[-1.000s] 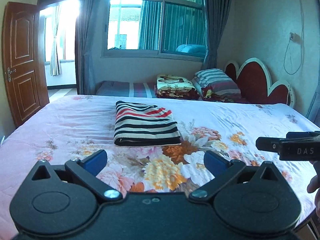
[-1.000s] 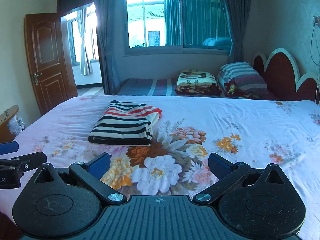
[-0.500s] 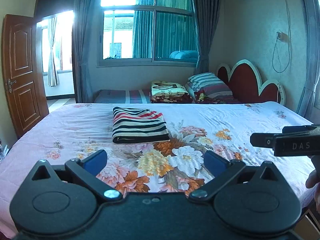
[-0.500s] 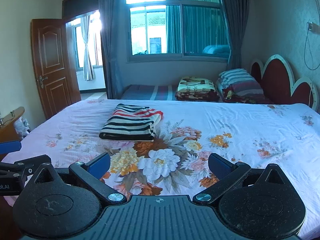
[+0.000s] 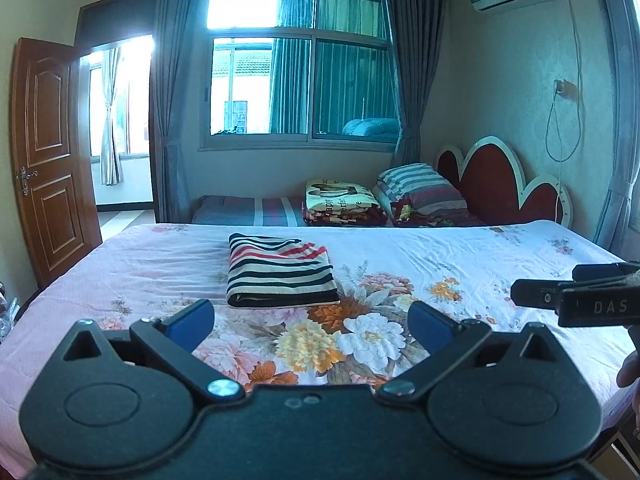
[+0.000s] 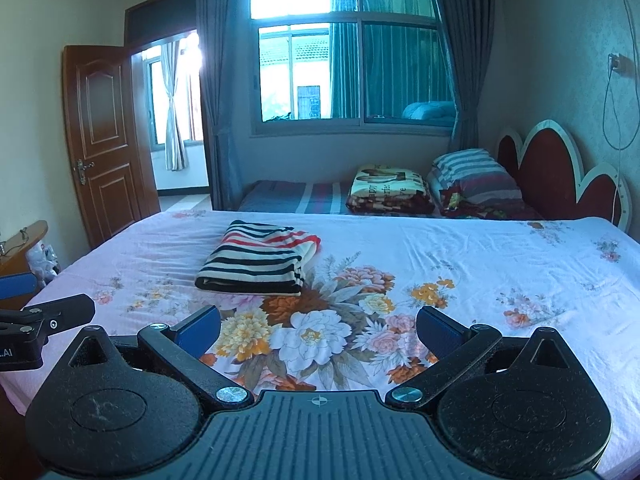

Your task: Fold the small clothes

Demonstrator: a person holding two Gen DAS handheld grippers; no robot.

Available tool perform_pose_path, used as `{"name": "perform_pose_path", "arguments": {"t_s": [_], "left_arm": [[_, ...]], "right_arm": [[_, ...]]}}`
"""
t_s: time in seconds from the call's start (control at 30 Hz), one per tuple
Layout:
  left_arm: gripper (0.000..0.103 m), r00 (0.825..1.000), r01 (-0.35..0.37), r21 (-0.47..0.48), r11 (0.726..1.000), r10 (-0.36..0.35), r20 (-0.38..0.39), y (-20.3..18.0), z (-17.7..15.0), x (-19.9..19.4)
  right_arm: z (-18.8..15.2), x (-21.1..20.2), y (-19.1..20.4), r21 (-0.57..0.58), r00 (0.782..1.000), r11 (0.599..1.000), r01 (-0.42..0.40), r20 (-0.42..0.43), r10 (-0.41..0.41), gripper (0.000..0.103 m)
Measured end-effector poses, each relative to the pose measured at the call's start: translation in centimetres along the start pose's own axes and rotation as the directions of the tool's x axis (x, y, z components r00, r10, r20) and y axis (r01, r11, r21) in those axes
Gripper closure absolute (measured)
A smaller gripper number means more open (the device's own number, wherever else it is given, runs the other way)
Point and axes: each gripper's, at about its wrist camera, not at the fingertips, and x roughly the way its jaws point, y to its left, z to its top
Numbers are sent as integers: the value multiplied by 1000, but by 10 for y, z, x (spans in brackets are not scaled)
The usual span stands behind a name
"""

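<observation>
A folded garment with black, white and red stripes (image 5: 280,274) lies flat on the floral bed sheet (image 5: 460,256), left of the bed's middle; it also shows in the right wrist view as the same striped bundle (image 6: 258,260). My left gripper (image 5: 312,322) hangs open above the near part of the bed, well short of the garment, nothing between its blue pads. My right gripper (image 6: 320,330) is open too, empty, at a similar distance. Each gripper's side shows at the edge of the other's view.
Folded blankets (image 5: 342,202) and a striped pillow (image 5: 420,188) sit on a second bed by the red headboard (image 5: 500,184). A wooden door (image 5: 44,156) stands open at left. A wooden piece of furniture (image 6: 22,244) is beside the bed's left edge.
Both grippers have pulled back and risen away from the bed; the striped garment looks smaller and farther. It has stayed in place, and both grippers remain open.
</observation>
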Motion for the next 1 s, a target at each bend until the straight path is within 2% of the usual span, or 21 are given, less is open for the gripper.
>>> {"name": "perform_pose_path", "arguments": {"t_s": [1.0], "left_arm": [[0, 1000, -12, 6, 1000, 12, 10, 2, -1, -2]], "right_arm": [[1, 4, -12, 3, 999, 999, -35, 5, 35, 0]]}}
